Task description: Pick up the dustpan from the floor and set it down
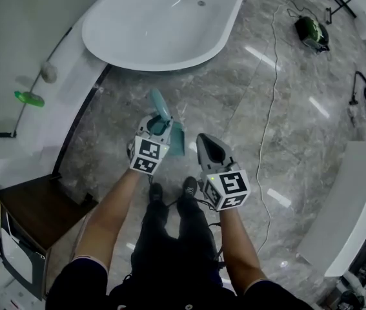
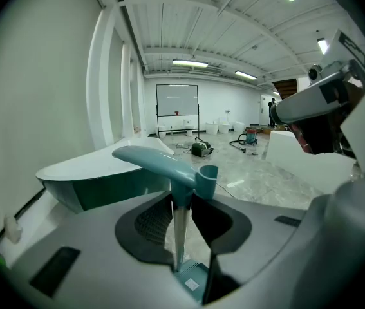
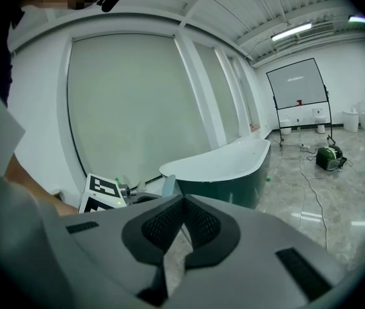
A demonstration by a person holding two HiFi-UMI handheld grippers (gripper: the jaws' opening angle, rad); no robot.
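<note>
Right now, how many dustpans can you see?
1. The teal dustpan is clamped by its stem in the left claw, just in front of the person, near the white bathtub. Furniture could hide others.

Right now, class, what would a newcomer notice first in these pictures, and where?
A big white bathtub fills the top of the head view, on a grey marble floor. At the centre, the left gripper holds a teal dustpan by its handle; the right gripper beside it is shut and empty.
</note>
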